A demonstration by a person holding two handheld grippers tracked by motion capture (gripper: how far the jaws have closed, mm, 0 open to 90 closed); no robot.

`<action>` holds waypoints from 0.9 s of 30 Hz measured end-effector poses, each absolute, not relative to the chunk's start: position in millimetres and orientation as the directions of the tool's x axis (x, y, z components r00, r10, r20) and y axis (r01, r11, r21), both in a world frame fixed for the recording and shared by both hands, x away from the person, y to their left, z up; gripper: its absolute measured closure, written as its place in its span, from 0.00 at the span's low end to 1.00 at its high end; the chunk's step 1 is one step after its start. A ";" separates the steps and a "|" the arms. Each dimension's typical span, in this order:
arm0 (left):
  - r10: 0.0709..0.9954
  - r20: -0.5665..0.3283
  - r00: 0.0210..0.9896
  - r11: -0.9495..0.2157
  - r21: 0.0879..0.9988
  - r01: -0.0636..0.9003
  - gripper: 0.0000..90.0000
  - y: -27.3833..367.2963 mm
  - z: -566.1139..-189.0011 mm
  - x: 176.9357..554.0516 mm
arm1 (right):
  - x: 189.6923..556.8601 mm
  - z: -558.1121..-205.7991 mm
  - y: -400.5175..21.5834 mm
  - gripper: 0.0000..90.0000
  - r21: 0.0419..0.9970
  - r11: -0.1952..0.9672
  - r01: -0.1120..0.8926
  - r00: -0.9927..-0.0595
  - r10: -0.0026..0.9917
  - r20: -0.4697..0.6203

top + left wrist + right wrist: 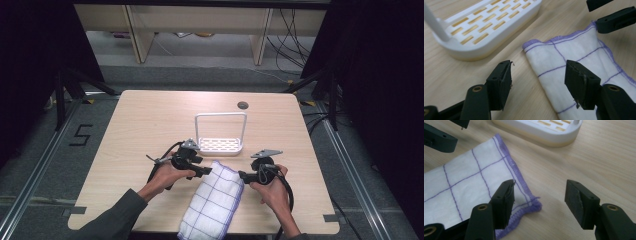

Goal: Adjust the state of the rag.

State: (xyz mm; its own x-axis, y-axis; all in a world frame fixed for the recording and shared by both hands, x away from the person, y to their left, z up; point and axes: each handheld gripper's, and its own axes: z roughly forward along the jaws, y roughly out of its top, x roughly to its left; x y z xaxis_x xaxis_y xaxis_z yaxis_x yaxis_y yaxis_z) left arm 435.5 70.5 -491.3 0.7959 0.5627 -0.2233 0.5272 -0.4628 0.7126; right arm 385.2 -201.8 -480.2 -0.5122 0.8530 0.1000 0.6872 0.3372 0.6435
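Cloth (214, 197): the white cloth with purple grid lines that I am working on lies folded on the wooden surface (150, 115), near its front edge, running from between my two grippers down to that edge
Left gripper (207, 171): I have it at the cloth's upper left corner; the fingers (500, 83) stand well apart and hold nothing, one over bare wood and the other over the cloth, as the left gripper view shows
Right gripper (242, 175): I have it at the cloth's upper right corner; the fingers (503, 202) are likewise wide apart and empty, one above the purple hem, the other above bare wood
Contact: I cannot tell whether any finger touches the cloth
Rack (220, 145): a white slotted tray with a tall loop handle stands just beyond the cloth, near it but apart
Hands: my left hand (167, 175) and right hand (272, 187) each grasp a gripper body
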 end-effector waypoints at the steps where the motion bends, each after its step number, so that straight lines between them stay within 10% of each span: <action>1: 0.565 -0.218 0.796 -0.467 0.711 0.526 0.42 67.9 -491.3 436.4 | 386.5 -480.7 -203.9 0.47 0.647 0.356 0.674 -0.526 0.847 0.081; 27: 0.564 -0.209 0.799 -0.504 0.679 0.533 0.43 46.9 -499.1 453.0 | 384.5 -493.9 -203.2 0.57 0.589 0.410 0.697 -0.537 0.842 0.050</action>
